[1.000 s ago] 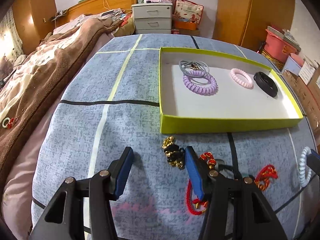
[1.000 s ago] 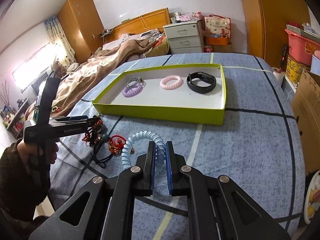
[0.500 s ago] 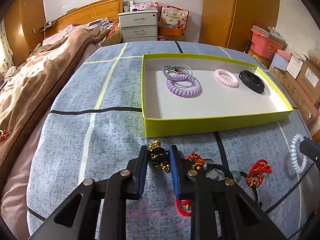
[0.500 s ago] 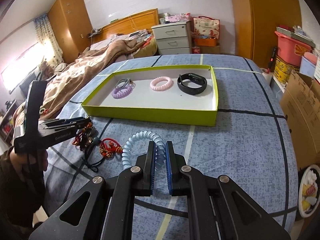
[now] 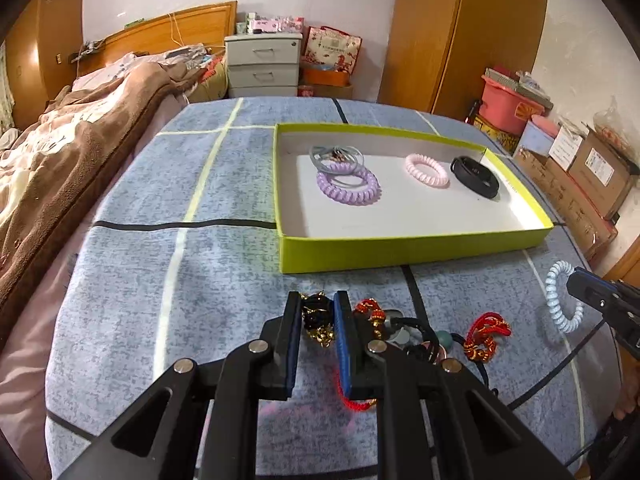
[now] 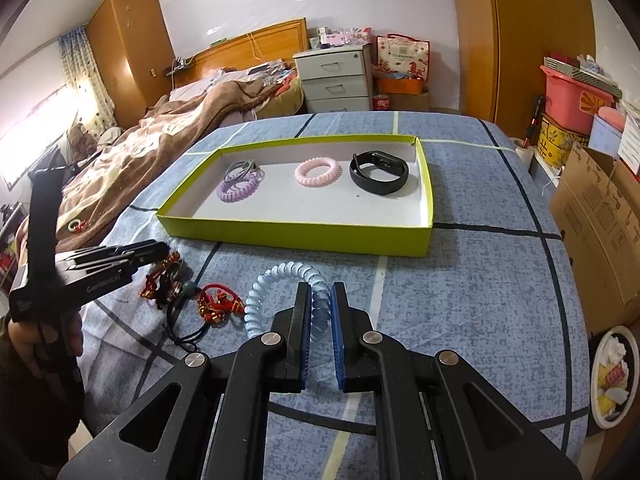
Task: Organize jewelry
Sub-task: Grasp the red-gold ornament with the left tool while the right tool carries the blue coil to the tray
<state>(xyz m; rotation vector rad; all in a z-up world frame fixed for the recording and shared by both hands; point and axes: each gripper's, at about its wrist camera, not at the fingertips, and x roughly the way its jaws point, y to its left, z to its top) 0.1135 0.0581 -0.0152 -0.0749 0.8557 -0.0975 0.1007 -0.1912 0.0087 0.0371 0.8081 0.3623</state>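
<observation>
**Status: four pieces boxed, two in my grip, the rest loose on the bedspread**

My left gripper [image 5: 316,312] is clamped on the black-and-gold bracelet [image 5: 318,320], low over the blue bedspread [image 5: 160,280], just in front of the box's near wall. My right gripper [image 6: 320,300] is clenched on the pale blue coil band [image 6: 280,280], held on one side of its loop; the rest of the loop hangs free to the left of my fingers.

Done, by my reading: the green box [image 6: 296,236] holds four items. A purple coil band [image 6: 237,190] lies at the left with grey hair ties [image 6: 239,168] overlapping its far edge. A pink coil band [image 6: 318,171] sits in the middle, and a black wristband [image 6: 379,177] lies at the right. The near half of the box floor is bare.

Outstanding: a tangle of red knotted cords [image 5: 486,334], a black cord [image 5: 416,326] with beads, and further red and gold pieces [image 5: 370,310] lie on the bedspread between my two grippers. They overlap, so I cannot count them.

Judgement: roughly half complete. The two held items need carrying to the box. The tangle may drag neighbours when lifted.
</observation>
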